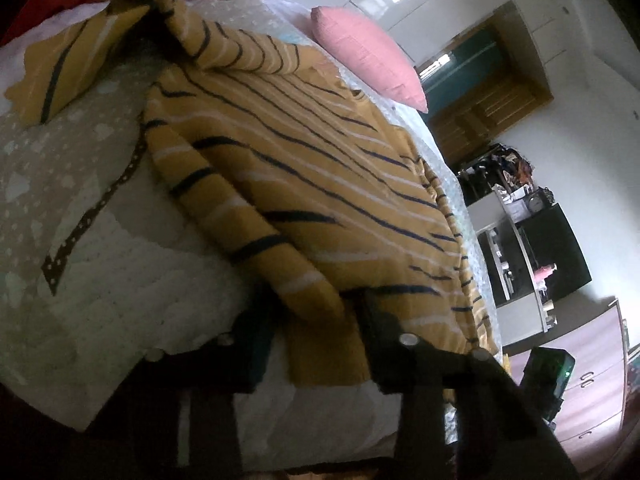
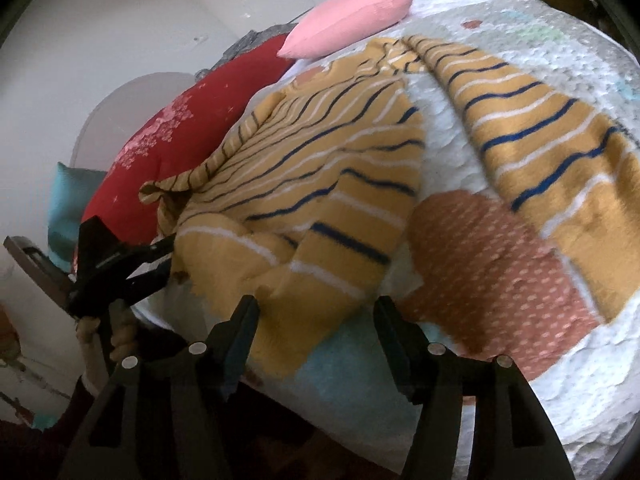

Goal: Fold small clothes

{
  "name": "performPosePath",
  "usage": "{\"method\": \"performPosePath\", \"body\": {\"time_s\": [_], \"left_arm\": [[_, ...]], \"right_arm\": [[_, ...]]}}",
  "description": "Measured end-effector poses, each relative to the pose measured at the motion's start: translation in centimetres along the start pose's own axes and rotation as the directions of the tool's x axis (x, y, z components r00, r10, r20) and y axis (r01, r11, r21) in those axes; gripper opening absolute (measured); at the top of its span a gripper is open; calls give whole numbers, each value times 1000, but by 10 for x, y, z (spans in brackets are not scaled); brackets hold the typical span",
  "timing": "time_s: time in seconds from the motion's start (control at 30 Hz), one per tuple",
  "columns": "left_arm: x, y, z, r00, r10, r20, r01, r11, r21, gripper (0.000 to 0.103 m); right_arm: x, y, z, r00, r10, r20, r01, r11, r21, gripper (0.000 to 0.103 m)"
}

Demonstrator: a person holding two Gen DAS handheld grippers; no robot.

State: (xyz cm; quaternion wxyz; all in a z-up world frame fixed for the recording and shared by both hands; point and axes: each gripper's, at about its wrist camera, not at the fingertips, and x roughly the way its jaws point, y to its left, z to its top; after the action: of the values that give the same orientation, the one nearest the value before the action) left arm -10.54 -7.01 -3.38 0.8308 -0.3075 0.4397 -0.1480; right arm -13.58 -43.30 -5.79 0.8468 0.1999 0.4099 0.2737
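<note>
A mustard garment with dark blue and white stripes lies partly folded on the bed. In the left wrist view its folded sleeve end and hem lie between the fingers of my left gripper. The jaws stand apart and a strip of bedspread shows beside the left finger. In the right wrist view the same garment has one sleeve spread out to the right. My right gripper is open, its left finger at the near hem corner. My left gripper sits at the garment's left edge, held by a hand.
The bedspread is white and bumpy with coloured patches and a brown dotted strip. A pink pillow, a red pillow and a teal cushion line the bed's far side. A cluttered shelf stands beyond the bed.
</note>
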Motion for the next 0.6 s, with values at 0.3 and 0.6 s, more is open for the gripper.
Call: {"method": "performPosePath", "body": {"time_s": [0.3,0.6], "left_arm": [[15,-7,6,1000,-18,12,18,1000,-23,31],[-24,-23,-16,994,87,73,-87,996,-7,11]], "right_arm": [[31,26,10,1000,-22,-19,20,995,-96,68],[27,18,24,991,132,-36,-132,991,5,12]]}}
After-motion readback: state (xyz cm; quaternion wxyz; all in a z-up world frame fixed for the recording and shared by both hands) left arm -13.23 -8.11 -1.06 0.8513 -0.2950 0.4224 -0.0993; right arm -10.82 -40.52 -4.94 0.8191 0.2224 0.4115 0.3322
